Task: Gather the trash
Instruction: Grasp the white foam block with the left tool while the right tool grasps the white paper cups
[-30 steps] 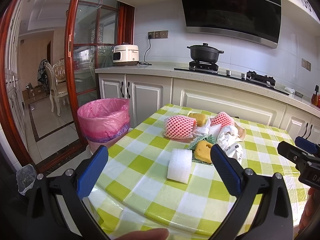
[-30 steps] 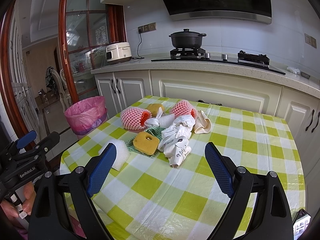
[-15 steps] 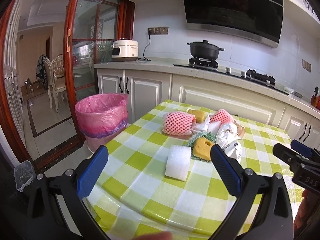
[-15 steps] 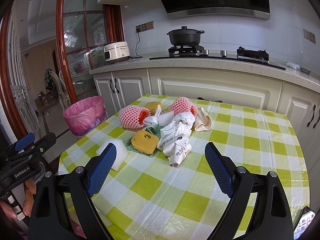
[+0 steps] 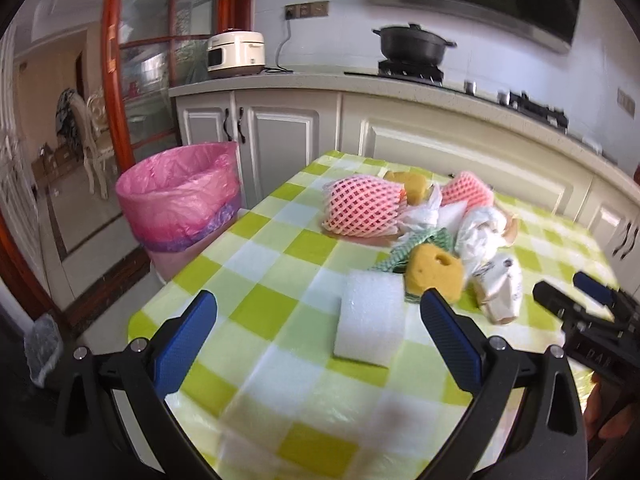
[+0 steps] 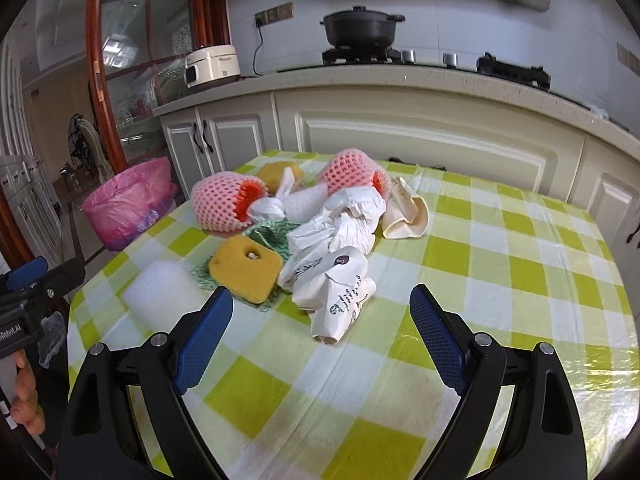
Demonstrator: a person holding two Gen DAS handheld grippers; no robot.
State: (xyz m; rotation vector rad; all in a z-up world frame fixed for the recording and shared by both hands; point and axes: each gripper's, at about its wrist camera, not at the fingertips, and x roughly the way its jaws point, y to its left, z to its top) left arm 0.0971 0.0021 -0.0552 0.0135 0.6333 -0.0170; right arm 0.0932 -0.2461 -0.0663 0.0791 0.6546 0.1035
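A heap of trash lies on the desk covered with a green-and-white checked cloth [image 6: 500,264]: a flat white foam block [image 5: 370,316] sits nearest the left edge, just beside a yellow sponge with a hole in its top [image 6: 246,266] that rests on a scrap of green patterned paper [image 6: 272,236]. Behind these are two pink foam fruit nets, one large [image 5: 360,210] and one smaller [image 6: 352,170], with a second yellow sponge [image 5: 406,184] between them and crumpled white plastic bags [image 6: 344,224] piled toward the middle. A crushed white paper cup with dark lettering [image 6: 340,300] lies at the front of the heap, and a cream-coloured crumpled paper cup [image 6: 404,216] at its right side. The left gripper [image 5: 318,332] hovers over the desk's near corner with its blue-padded fingers [image 5: 184,344] spread wide and holding nothing, the foam block lying between them in view. The right gripper [image 6: 320,336] hangs over the desk in front of the lettered cup, its fingers [image 6: 436,344] likewise wide apart and empty. Beside the desk on the floor stands a bin lined with a pink plastic bag [image 5: 180,196], near the white cabinets [image 5: 280,140]. A black pot [image 6: 360,28] sits on the stove, and a cream rice cooker [image 5: 236,54] on the worktop.
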